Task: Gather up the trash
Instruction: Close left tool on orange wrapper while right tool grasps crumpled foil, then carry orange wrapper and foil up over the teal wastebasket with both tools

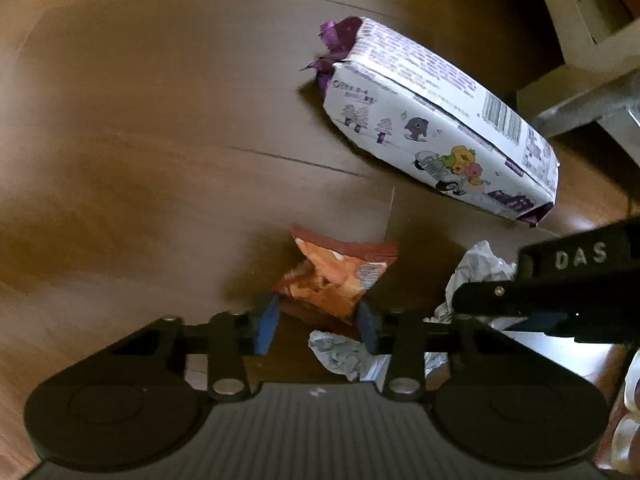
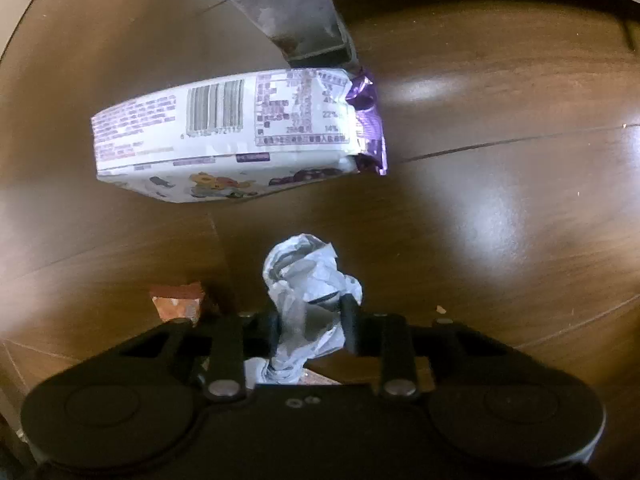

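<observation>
An orange snack wrapper (image 1: 336,276) lies crumpled on the wooden floor, and my left gripper (image 1: 319,322) is shut on it with a blue pad on either side. My right gripper (image 2: 310,326) is shut on a crumpled white paper ball (image 2: 308,280). That paper also shows in the left wrist view (image 1: 480,268), with the right gripper's black body (image 1: 560,292) over it. A white and purple snack package (image 1: 440,128) lies on the floor beyond both grippers; it also shows in the right wrist view (image 2: 240,132). The orange wrapper's corner shows in the right wrist view (image 2: 178,300).
Another piece of crumpled white paper (image 1: 344,354) lies under my left gripper. A metal furniture leg (image 2: 296,16) stands right behind the package, with pale furniture (image 1: 580,20) at the far right. Wooden floor (image 1: 140,140) stretches to the left.
</observation>
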Demonstrator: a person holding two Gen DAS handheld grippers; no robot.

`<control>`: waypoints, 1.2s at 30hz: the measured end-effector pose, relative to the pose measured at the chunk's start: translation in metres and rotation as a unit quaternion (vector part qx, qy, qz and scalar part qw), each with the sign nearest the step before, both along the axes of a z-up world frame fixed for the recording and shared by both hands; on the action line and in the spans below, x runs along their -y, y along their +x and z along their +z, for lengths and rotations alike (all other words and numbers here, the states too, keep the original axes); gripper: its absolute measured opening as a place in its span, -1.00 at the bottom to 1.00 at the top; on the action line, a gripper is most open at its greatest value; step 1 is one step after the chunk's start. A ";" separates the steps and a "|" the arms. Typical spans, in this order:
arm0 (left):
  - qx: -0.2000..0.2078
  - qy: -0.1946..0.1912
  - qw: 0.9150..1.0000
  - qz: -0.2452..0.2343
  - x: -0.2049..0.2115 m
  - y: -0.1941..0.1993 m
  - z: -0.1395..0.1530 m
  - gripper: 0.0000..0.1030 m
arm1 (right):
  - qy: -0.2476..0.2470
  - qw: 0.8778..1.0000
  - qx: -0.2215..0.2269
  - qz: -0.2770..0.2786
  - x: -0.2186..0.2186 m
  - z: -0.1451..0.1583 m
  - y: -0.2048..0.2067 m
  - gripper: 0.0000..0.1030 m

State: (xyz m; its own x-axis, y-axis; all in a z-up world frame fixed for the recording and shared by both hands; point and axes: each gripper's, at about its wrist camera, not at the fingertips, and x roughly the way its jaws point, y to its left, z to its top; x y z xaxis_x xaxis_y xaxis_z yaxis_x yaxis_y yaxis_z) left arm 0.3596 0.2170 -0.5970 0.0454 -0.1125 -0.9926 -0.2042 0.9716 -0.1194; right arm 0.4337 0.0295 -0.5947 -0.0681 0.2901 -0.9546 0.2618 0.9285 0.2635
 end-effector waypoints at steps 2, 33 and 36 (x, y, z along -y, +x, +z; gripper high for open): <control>-0.003 -0.005 1.000 0.009 -0.005 -0.002 0.000 -0.37 | 0.001 1.000 0.007 0.011 0.003 0.003 -0.001 -0.64; 0.075 -0.032 0.995 -0.064 -0.001 -0.017 0.065 0.46 | -0.001 0.993 0.109 0.039 0.136 0.122 -0.082 -0.79; 0.091 -0.016 0.992 -0.090 0.001 -0.012 0.059 0.57 | 0.002 0.993 0.102 0.052 0.131 0.115 -0.077 -0.79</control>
